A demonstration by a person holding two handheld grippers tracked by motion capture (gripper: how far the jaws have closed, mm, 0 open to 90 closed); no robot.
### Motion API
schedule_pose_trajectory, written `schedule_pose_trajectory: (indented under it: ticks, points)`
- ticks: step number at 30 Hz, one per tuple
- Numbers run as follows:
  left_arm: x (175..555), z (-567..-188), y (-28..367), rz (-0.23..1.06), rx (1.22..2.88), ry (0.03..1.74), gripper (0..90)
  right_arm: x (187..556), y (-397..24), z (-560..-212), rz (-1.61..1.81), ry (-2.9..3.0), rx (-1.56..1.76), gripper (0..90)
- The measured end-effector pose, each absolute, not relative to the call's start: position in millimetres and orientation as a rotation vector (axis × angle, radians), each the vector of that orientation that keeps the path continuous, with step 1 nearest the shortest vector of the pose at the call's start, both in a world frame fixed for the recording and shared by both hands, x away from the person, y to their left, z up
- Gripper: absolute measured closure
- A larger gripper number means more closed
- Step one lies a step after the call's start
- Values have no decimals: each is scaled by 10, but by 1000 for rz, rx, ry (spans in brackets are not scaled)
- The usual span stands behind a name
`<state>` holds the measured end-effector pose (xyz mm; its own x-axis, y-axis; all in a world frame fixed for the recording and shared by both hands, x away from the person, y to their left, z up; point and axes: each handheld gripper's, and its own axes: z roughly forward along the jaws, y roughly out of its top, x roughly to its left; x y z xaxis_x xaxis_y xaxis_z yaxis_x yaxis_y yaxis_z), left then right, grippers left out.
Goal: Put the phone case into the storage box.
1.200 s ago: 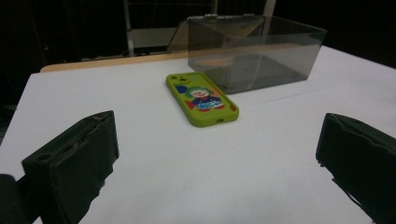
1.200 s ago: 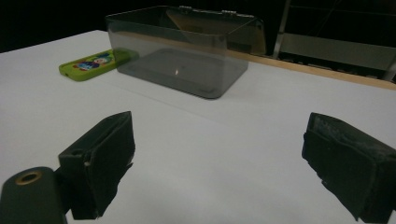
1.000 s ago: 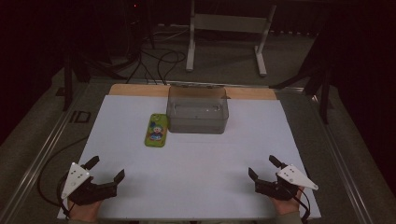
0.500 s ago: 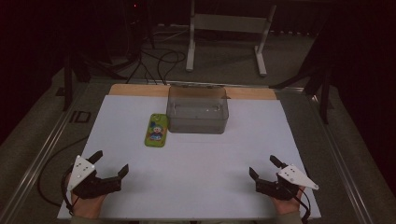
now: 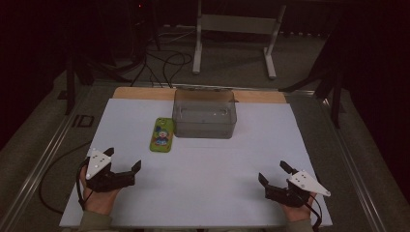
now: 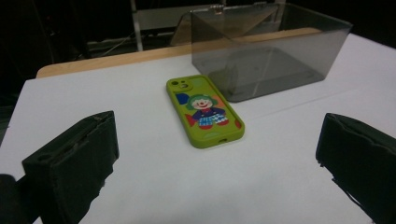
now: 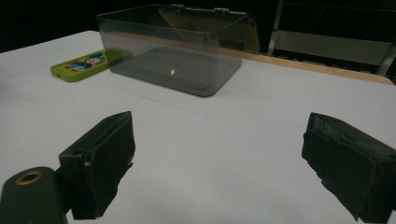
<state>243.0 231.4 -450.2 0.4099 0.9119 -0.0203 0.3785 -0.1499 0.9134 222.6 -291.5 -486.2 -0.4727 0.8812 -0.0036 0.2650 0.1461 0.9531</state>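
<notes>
A green phone case with a cartoon clown (image 5: pixel 162 135) (image 6: pixel 205 110) (image 7: pixel 84 64) lies flat on the white table sheet (image 5: pixel 203 193), just left of a clear grey plastic box (image 5: pixel 204 112) (image 6: pixel 271 51) (image 7: pixel 180 46) whose lid stands open at the back. My left gripper (image 5: pixel 123 159) (image 6: pixel 215 163) is open near the front left, its jaws pointing toward the phone case with nothing between them. At the front right my right gripper (image 5: pixel 273 173) (image 7: pixel 219 158) is open and empty, facing the box.
A wooden strip (image 5: pixel 145 93) runs along the table's far edge. Beyond it stand a metal frame (image 5: pixel 232 29) and cables on the floor (image 5: pixel 159 53). Metal rails (image 5: pixel 43 154) border the table sides.
My left gripper has moved forward and to the right, toward the phone case. The right gripper has stayed in place.
</notes>
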Motion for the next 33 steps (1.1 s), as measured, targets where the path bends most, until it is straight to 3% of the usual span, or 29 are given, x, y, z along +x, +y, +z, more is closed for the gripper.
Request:
schedule_pose_trajectory:
  ticks: [33]
  points:
    - [2821,-4345,2089,730,1825,1174,2,2238,-2913,-4870,1335,1841,1108,94]
